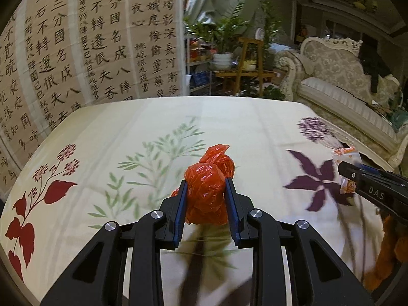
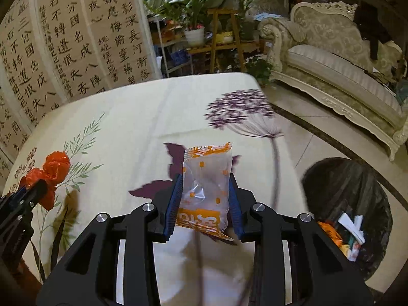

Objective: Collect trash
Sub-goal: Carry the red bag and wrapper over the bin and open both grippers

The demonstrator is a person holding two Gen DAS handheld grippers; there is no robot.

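Observation:
My left gripper [image 1: 205, 186] is shut on a crumpled red plastic bag [image 1: 207, 191] and holds it above the floral tablecloth [image 1: 127, 127]. My right gripper [image 2: 205, 182] is shut on a clear snack wrapper with orange print [image 2: 206, 186], held above the table's right part. The right gripper [image 1: 343, 169] with the wrapper [image 1: 344, 154] shows at the right of the left wrist view. The left gripper with the red bag [image 2: 54, 164] shows at the left of the right wrist view.
A bin lined with a black bag [image 2: 339, 186] stands on the floor right of the table, with paper and orange trash inside [image 2: 346, 232]. A calligraphy screen [image 1: 76, 38] stands behind the table. A sofa [image 2: 339, 58] and plant stands [image 2: 219, 33] lie beyond.

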